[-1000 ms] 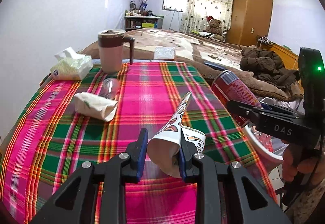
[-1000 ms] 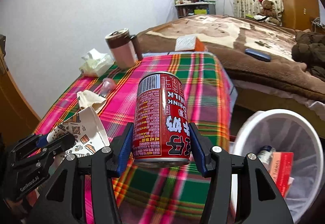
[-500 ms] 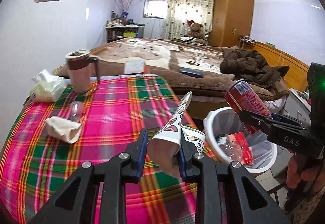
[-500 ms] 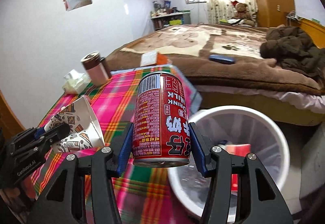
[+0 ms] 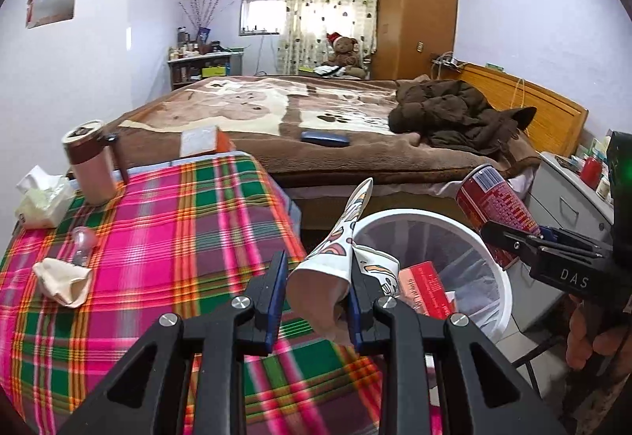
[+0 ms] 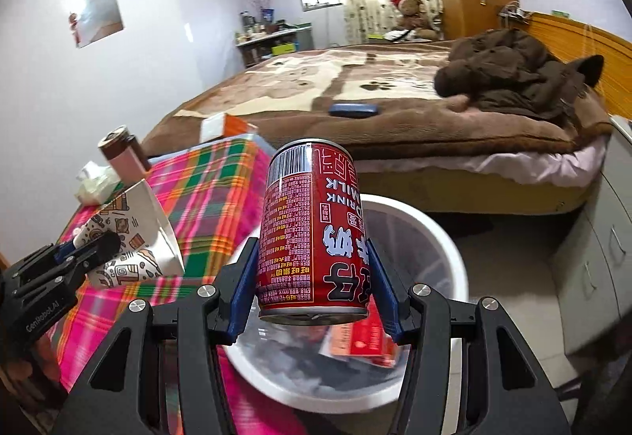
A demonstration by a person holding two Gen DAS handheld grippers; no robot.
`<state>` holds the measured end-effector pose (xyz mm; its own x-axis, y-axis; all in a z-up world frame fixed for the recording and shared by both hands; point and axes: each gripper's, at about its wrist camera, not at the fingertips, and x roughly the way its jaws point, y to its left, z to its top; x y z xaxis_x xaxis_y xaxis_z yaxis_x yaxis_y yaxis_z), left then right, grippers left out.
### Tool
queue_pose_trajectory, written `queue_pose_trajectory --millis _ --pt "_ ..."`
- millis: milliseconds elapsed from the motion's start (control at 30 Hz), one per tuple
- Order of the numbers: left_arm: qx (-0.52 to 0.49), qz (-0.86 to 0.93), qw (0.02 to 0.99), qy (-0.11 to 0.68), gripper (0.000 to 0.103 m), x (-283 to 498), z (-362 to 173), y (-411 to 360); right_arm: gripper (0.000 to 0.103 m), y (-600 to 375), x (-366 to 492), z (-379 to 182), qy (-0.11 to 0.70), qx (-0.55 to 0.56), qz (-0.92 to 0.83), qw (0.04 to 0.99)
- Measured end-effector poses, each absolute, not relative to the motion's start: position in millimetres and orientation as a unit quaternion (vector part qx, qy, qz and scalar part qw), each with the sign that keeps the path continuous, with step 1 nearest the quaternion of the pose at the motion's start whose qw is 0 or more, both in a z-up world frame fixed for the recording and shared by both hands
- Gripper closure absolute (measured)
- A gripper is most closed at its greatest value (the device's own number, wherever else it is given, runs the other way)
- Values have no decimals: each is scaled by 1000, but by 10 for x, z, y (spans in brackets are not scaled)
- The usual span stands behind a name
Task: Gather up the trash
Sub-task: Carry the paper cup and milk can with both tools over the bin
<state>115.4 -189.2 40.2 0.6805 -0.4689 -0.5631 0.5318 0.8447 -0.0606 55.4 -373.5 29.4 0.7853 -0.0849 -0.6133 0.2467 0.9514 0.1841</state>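
Bedrm, plaid table (image 5: 166, 237) | L tool (image 5: 316, 289) grips crushed cup (image 5: 335, 261) | R tool (image 6: 312, 277) grips can (image 6: 312, 229) | over bin (image 6: 442, 233)

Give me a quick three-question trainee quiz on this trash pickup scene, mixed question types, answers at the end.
1. True or false: the right claw grips a red drink can.
2. What does the left claw hold? A) crushed paper cup B) tissue pack C) mug
3. Name the container beside the plaid table that already holds a red box.

Key:
1. True
2. A, the crushed paper cup
3. The white trash bin
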Motion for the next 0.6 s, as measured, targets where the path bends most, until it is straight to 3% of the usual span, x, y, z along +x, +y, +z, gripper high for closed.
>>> queue_pose_trajectory --millis 600 --pt "88 -298 895 320 75 1253 167 -2622 49 -4169 530 -56 374 137 -132 907"
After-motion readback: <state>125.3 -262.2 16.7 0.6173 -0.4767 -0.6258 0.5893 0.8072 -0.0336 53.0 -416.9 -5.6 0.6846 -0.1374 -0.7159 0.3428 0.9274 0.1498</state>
